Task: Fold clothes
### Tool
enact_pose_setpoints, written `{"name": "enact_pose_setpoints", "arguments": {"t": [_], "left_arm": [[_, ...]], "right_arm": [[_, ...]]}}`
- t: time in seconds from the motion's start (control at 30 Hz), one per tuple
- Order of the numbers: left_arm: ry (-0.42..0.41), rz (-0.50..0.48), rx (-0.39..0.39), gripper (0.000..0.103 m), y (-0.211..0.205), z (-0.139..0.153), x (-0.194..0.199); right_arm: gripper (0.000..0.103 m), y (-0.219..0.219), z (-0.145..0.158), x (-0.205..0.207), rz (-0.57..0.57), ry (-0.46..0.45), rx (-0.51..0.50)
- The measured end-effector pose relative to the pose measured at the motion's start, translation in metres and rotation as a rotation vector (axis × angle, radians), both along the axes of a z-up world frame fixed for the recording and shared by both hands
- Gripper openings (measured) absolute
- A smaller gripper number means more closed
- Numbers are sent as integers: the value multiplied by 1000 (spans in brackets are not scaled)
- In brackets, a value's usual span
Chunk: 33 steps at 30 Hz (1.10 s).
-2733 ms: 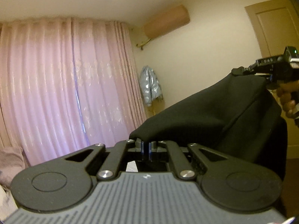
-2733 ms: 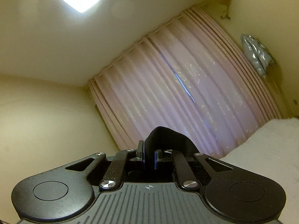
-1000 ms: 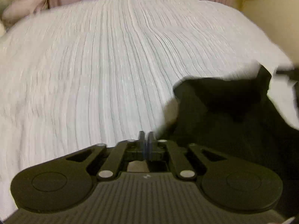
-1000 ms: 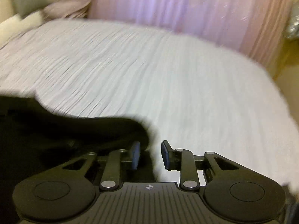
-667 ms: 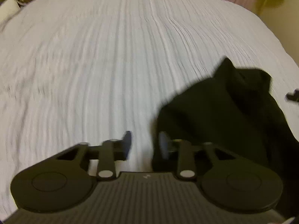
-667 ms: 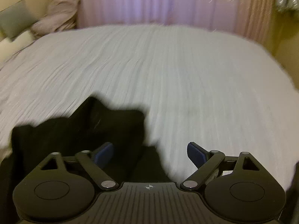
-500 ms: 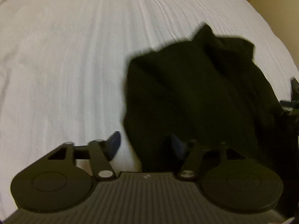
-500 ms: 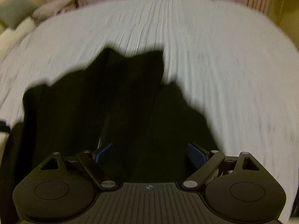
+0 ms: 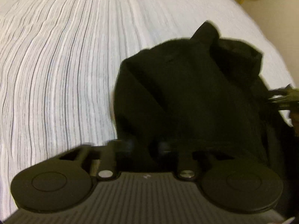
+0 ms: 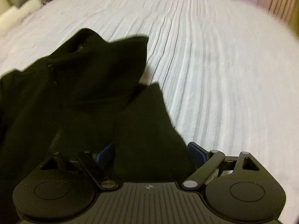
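A black garment (image 9: 186,93) lies crumpled on the white ribbed bed cover (image 9: 56,56), with a corner peaking up at its far end. My left gripper (image 9: 145,144) is open at the garment's near left edge, and dark cloth sits between its blurred fingers. In the right wrist view the same garment (image 10: 84,93) fills the left half. My right gripper (image 10: 150,151) is wide open, with a near fold of the cloth lying between its blue pads (image 10: 196,149). The right gripper (image 9: 284,97) also shows at the right edge of the left wrist view.
The bed cover (image 10: 224,74) stretches far beyond and beside the garment. Pillows and bedding (image 10: 22,9) lie at the far left corner. A pink curtain (image 10: 271,0) hangs behind the bed, and a cream wall (image 9: 280,18) is to the right.
Both grippers held the garment up in the air, then lowered it to the bed and opened. Over the last half second the left fingers have narrowed around the near edge.
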<state>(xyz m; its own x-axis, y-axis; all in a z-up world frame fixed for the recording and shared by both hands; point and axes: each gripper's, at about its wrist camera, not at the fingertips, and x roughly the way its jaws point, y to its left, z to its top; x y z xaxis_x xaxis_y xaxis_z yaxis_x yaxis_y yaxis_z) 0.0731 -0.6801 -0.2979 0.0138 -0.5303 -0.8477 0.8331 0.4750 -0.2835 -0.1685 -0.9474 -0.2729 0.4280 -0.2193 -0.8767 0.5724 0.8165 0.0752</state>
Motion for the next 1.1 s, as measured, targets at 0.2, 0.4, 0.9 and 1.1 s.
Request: {"name": "enact_pose_setpoints", "arguments": {"t": [0.2, 0.4, 0.9, 1.1], "left_arm": [[-66, 118, -142, 7, 74, 69, 25], [-160, 124, -150, 7, 114, 131, 62], [29, 286, -9, 33, 193, 78, 57], [189, 190, 103, 37, 261, 54, -62]], "right_arm": [[7, 41, 62, 0, 20, -103, 11], [7, 55, 151, 26, 25, -277, -34], [74, 97, 94, -37, -134, -160, -10], [74, 163, 87, -174, -213, -29, 108]]}}
